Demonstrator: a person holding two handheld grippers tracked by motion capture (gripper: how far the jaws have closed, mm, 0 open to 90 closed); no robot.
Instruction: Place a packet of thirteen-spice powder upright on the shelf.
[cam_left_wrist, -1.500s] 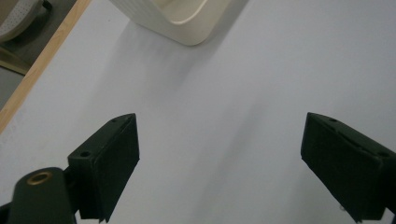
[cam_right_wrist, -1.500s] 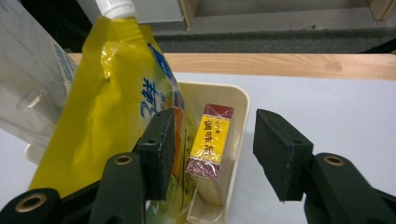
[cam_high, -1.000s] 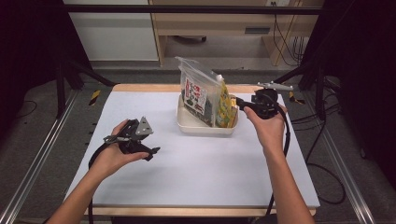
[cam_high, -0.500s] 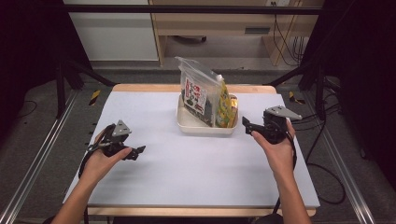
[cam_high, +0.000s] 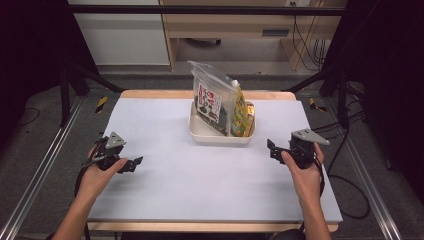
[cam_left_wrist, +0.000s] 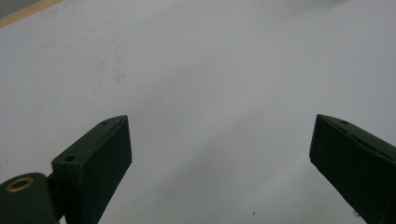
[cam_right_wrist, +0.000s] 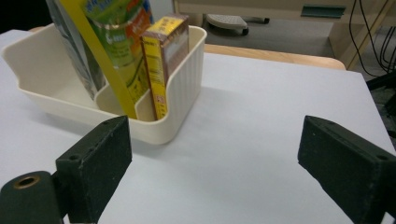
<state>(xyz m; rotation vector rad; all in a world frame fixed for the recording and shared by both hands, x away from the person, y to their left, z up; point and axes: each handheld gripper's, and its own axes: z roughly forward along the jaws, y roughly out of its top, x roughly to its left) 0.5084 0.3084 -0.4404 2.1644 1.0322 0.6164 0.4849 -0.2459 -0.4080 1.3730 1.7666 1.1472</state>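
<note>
Scene: A person sat at a white table (cam_high: 210, 175), a two-jaw gripper in each hand, forearms coming in from the near edge.
Left gripper (cam_high: 131, 165): Held low over the table's near left part, well apart from the bin. In the left gripper view its jaws stood wide, with bare tabletop (cam_left_wrist: 210, 93) between them and nothing gripped.
Right gripper (cam_high: 271, 148): Held low over the table's right side, near the bin's right end but not touching it. Its jaws had just been opening and stood wide, with nothing between them but tabletop (cam_right_wrist: 261, 121).
Bin (cam_high: 220, 136): A cream plastic bin stood at the table's far middle. In the right gripper view its ribbed wall (cam_right_wrist: 184, 88) lay just ahead and left of the jaws.
Contents: A clear pouch (cam_high: 210, 97) with a red and dark label stood tallest at the bin's left. A green-and-yellow pack (cam_high: 240, 117) stood upright beside it. A small yellow box (cam_right_wrist: 163, 56) stood on end at the right, against the bin's wall.
Surroundings: Cables (cam_high: 350, 180) trailed over the floor at the right, and a wooden desk (cam_high: 240, 25) stood beyond the table.
</note>
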